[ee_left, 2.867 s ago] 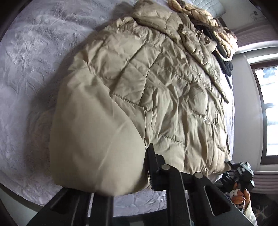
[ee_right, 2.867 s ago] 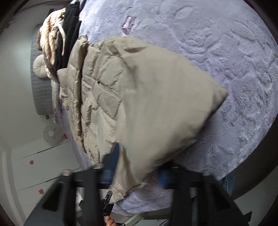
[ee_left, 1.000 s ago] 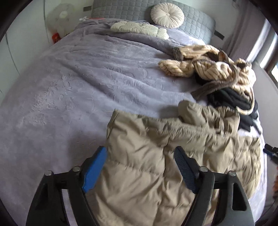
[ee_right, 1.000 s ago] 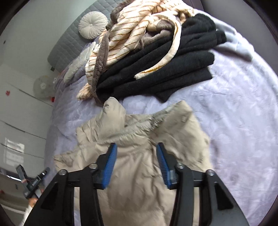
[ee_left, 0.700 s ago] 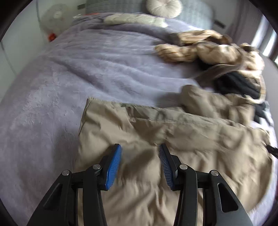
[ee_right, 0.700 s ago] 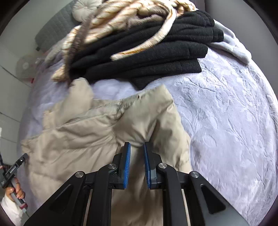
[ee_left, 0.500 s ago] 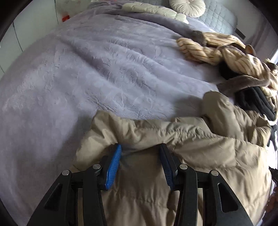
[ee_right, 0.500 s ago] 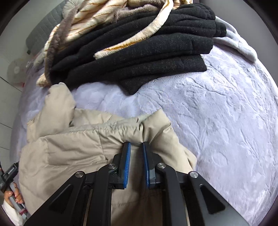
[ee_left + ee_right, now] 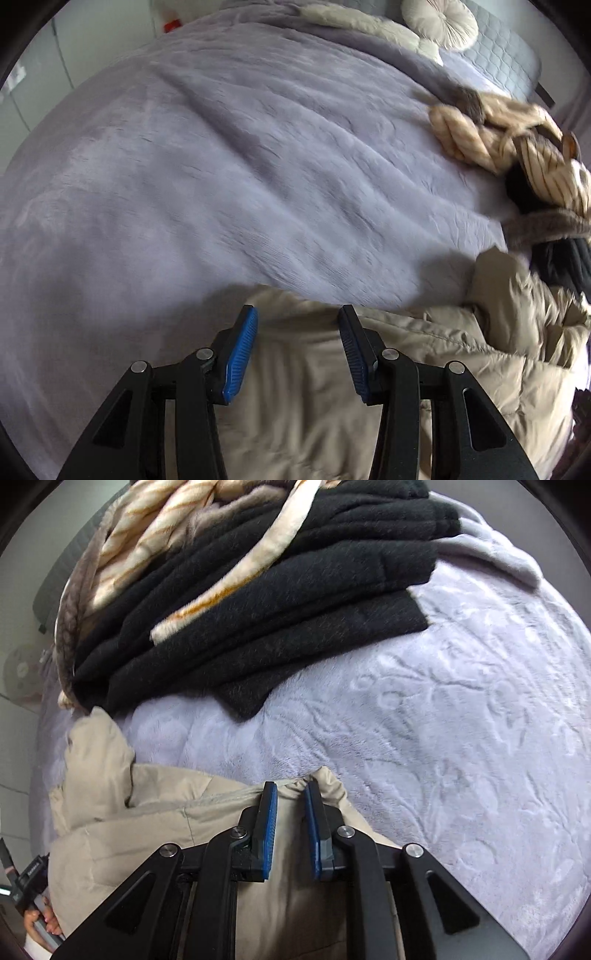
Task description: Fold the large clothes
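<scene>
A tan quilted puffer jacket (image 9: 424, 376) lies on a lavender bedspread (image 9: 221, 177). My left gripper (image 9: 297, 321) sits over the jacket's upper left edge with its blue pads apart, fabric between and under them. In the right wrist view the jacket (image 9: 147, 819) shows its upper right corner. My right gripper (image 9: 290, 794) has its pads nearly together around a fold of that corner's edge.
A pile of folded black knitwear (image 9: 295, 602) with a cream striped garment (image 9: 166, 528) on top lies just beyond the jacket; it also shows in the left wrist view (image 9: 517, 147). A round cushion (image 9: 439, 22) rests against the grey headboard. A person's hand (image 9: 37, 919) holds a device at lower left.
Both grippers came down to the jacket's top edge after letting go of the folded part. The right one closed onto the corner. The left one slid toward the edge, pads still apart.
</scene>
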Tool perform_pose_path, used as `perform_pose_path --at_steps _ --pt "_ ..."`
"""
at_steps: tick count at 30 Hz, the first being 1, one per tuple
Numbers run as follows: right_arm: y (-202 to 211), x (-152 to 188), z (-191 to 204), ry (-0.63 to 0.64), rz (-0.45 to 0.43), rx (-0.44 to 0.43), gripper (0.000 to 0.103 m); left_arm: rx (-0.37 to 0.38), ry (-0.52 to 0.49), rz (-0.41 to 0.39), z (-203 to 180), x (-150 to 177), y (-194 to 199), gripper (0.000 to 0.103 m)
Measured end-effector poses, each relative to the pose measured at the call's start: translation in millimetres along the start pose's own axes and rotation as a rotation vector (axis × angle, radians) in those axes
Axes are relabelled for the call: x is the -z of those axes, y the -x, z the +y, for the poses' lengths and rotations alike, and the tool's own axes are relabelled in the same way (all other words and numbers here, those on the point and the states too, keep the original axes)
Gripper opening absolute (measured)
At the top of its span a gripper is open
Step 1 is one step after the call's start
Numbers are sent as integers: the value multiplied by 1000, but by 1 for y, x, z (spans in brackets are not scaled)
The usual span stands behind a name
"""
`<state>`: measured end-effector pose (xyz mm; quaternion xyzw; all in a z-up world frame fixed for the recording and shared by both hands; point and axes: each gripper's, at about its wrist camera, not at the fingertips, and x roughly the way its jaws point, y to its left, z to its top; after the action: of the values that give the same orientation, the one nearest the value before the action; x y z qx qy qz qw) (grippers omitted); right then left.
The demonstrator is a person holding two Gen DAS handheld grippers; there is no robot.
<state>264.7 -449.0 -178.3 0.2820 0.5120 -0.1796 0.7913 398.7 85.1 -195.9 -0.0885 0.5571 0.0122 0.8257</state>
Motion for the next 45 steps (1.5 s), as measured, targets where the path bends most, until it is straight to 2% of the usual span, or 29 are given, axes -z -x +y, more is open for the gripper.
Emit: perform_pose_path --at_steps 1,2,4,8,11,13,16,19,20,21,22,25,27,28,30,32,34,35,37,40,45 --pt "9 0 -2 -5 -9 -4 25 -3 -3 -4 4 0 6 48" --pt "17 1 -4 -9 -16 -11 34 -10 -13 -7 8 0 13 48" --pt "37 5 -6 -15 -40 -30 44 -17 -38 -13 16 5 30 48" --pt "78 28 -2 2 -61 -83 45 2 -103 -8 24 31 66 49" --pt "108 60 -2 2 -61 -130 50 27 -115 -7 32 59 90 82" --pt "118 87 -1 -4 -48 -160 54 55 -113 -10 36 80 104 82" --pt "131 124 -3 -18 -15 -182 56 93 -76 33 43 109 113 82" --pt "134 159 -13 -53 36 -213 66 107 -46 82 49 132 114 84" --pt "137 167 -16 -67 45 -226 69 103 -41 88 51 139 115 90" --pt "138 175 -19 -79 54 -237 71 100 -35 92 53 146 116 103" --pt "138 183 -21 -88 67 -249 78 101 -31 85 54 151 118 103" --pt "134 200 -29 -129 97 -273 80 124 -15 103 58 165 119 103" --pt "128 211 -34 -169 123 -299 93 147 17 136 62 173 115 103" --pt "124 215 -37 -201 135 -317 103 153 27 147 64 175 113 103" --pt "118 221 -44 -265 142 -355 103 150 61 169 68 180 108 103" --pt "112 225 -49 -320 147 -383 103 110 73 164 72 183 104 103" --pt "104 227 -54 -363 170 -411 103 108 101 164 79 184 98 103" --pt "98 226 -56 -385 188 -429 103 128 126 176 82 185 94 103" --pt "87 227 -61 -433 197 -455 103 215 175 219 87 186 81 103" --pt "73 227 -67 -493 193 -518 103 381 262 272 92 189 59 103" --pt "42 224 -64 -569 207 -638 103 464 327 234 93 183 42 103"
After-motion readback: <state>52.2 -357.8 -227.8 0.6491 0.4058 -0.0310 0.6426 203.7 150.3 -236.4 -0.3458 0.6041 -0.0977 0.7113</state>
